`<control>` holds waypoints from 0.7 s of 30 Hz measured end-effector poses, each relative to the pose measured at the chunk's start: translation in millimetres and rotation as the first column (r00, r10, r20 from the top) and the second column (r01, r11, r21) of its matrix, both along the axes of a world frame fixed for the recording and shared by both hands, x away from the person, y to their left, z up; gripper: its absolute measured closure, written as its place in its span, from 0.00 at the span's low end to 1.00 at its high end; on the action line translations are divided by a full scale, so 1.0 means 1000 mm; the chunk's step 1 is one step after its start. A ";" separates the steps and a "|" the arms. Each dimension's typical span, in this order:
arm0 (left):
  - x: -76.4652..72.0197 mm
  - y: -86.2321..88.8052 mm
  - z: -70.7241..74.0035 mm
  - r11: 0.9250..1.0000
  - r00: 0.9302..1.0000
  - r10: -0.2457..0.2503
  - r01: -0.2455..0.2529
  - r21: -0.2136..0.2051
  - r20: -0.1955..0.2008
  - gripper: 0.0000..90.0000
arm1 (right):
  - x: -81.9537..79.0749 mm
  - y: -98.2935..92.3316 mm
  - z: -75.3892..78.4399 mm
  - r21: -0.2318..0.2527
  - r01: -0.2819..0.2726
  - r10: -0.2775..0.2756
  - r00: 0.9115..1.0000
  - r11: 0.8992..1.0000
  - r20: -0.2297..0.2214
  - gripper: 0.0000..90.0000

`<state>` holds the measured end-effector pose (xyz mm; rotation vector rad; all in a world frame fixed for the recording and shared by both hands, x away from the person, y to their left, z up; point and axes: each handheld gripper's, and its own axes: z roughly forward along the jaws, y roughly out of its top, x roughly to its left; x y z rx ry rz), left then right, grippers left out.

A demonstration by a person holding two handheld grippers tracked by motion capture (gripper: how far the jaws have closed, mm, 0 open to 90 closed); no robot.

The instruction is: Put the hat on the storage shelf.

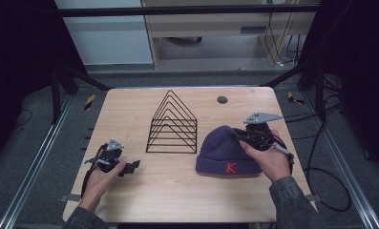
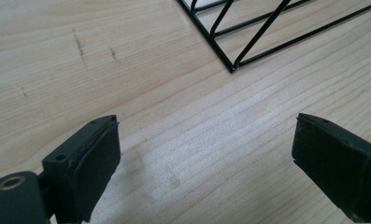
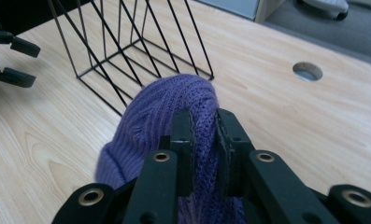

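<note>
A purple knit beanie [image 1: 224,151] with a red K on its cuff lies on the wooden table, right of centre. My right gripper [image 1: 250,136] is at the hat's right side, shut on a fold of the beanie [image 3: 174,109] pinched between the two jaws. A black wire rack [image 1: 173,125] of triangular dividers stands at the table's middle. My left gripper [image 1: 131,167] rests low at the front left, open, its fingers [image 2: 87,161] wide apart over bare wood, with the rack's corner [image 2: 231,68] ahead of it.
A round cable hole [image 1: 222,99] sits in the table near the far edge, also the hole [image 3: 307,71] beyond the hat. Cables trail off the table's right side. The table's front edge lies just behind both hands.
</note>
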<state>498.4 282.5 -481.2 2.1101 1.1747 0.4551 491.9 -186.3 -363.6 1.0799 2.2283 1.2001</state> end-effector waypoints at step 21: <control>0.001 -0.012 0.082 0.989 0.984 -0.108 0.121 -0.088 0.142 0.11 | 0.006 -0.007 0.068 0.010 0.037 -0.038 0.995 0.999 0.094 0.88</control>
